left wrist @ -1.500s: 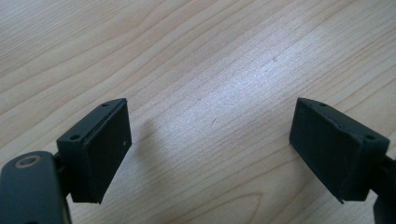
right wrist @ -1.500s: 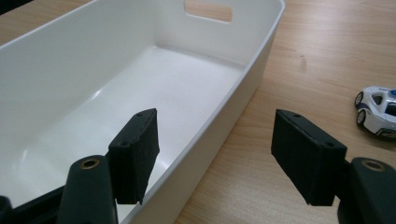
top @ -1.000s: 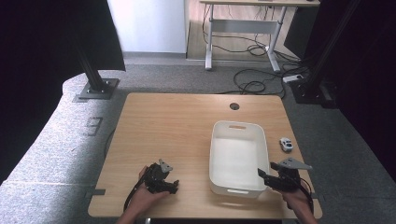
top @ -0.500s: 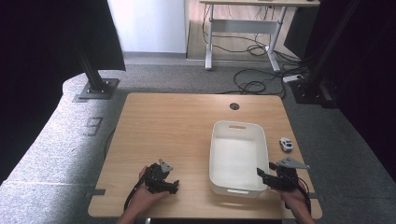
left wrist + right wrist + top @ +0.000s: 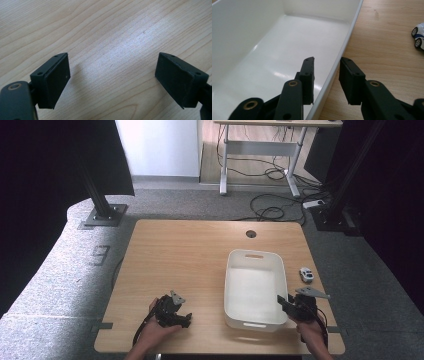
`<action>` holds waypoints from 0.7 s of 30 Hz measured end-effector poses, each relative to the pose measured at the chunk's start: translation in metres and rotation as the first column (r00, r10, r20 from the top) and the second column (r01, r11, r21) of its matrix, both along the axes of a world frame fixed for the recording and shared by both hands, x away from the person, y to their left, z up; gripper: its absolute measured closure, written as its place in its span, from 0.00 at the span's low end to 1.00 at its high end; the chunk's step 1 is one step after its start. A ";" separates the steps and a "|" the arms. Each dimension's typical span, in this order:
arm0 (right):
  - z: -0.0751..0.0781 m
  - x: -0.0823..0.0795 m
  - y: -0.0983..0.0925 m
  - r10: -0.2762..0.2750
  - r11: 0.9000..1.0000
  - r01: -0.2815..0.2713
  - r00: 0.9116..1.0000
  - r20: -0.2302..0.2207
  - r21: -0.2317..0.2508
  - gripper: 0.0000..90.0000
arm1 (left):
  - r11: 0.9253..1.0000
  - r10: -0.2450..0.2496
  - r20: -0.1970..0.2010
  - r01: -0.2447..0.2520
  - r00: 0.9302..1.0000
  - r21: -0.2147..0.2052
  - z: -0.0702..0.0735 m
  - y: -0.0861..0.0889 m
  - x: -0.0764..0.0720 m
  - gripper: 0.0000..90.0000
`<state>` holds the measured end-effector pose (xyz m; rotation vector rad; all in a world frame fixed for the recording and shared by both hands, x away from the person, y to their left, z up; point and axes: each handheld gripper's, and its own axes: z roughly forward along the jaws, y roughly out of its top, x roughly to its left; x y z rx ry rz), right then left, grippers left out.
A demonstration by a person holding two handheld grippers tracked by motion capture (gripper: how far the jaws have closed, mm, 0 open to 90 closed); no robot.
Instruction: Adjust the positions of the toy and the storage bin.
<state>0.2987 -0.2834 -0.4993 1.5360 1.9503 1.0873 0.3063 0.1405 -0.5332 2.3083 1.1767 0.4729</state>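
Wooden table [image 5: 190, 260] — right tongs [image 5: 326, 75] just closing astride white bin [image 5: 262, 50] wall, contact unclear — left tongs [image 5: 112, 80] agape.

Both grippers are black all over. The left gripper [image 5: 172, 312] carries a small grey three-cornered plate on top and a black cable trailing toward 7 o'clock; its jaws end in flat, square, matte rubber pads with small screw holes at the corners. The right gripper [image 5: 292, 306] bears a larger grey plate pointing toward 3 o'clock. Its slim black linkage arms show brass-coloured pivot rings, and its pads are narrow blocks with tiny screw holes.
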 end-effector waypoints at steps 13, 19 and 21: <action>0.002 0.001 0.004 -0.060 0.998 0.060 0.998 -0.004 0.012 0.79 | 1.000 -0.001 -0.002 0.001 1.000 0.000 0.000 0.000 0.000 0.15; 0.002 0.002 0.010 -0.073 0.997 0.073 0.997 -0.004 0.011 0.79 | 1.000 -0.002 -0.005 0.002 1.000 -0.004 0.000 0.000 0.001 0.15; 0.002 0.003 0.013 -0.075 0.997 0.075 0.997 -0.002 0.012 0.79 | 1.000 -0.001 -0.006 0.001 1.000 -0.003 0.000 0.000 0.001 0.14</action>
